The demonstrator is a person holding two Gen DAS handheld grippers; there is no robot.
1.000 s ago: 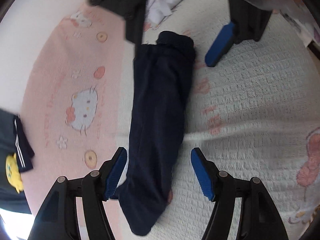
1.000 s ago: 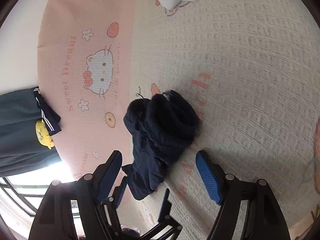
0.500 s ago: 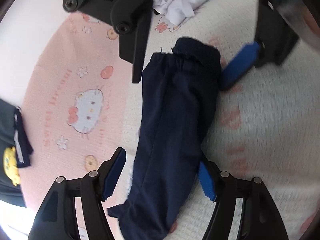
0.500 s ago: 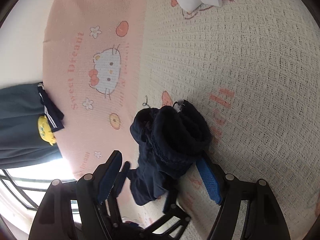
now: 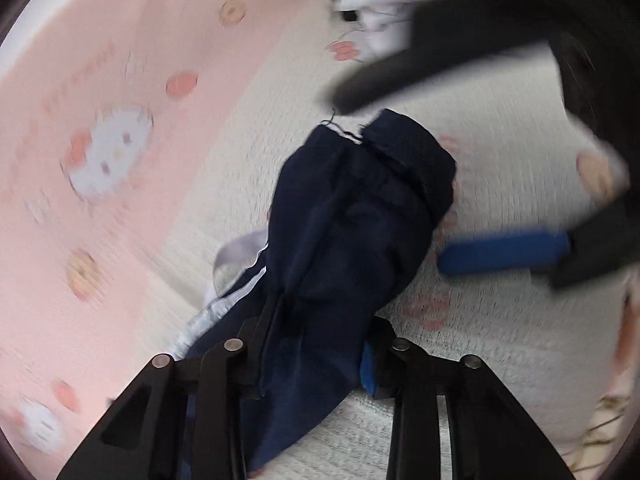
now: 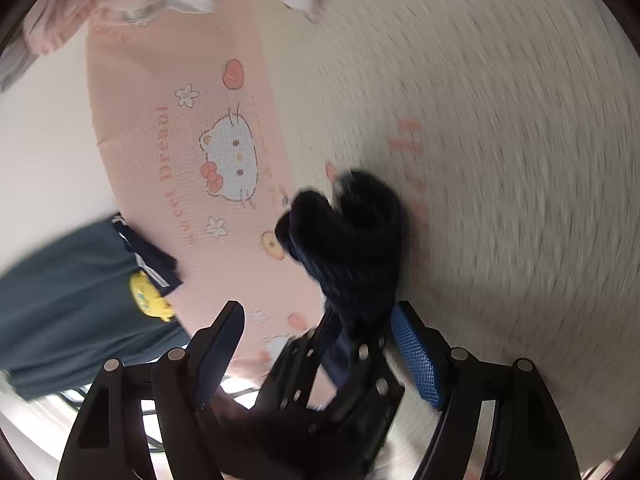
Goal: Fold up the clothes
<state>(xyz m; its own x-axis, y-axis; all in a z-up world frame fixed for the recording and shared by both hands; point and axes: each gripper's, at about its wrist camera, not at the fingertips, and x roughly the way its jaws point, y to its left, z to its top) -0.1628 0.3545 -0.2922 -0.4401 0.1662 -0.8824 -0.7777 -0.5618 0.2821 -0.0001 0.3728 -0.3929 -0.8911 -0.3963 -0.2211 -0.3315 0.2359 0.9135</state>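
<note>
Left wrist view: the left gripper (image 5: 320, 344), jaws closing, pinches the navy trousers (image 5: 360, 216) at frame centre on the blanket (image 5: 480, 360). Right wrist view: the right gripper (image 6: 316, 356) stands spread, empty; trousers (image 6: 352, 240) lie centre, beyond its fingertips.

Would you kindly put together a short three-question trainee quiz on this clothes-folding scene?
1. True or false: the navy garment lies between the left gripper fingers, which are closing.
2. Which gripper has nothing between its fingers: A) left, B) right?
3. Fill in: the cartoon cat face is printed on the ____ band of the bedspread.

Key: 1 true; 2 B; 3 pink.
</note>
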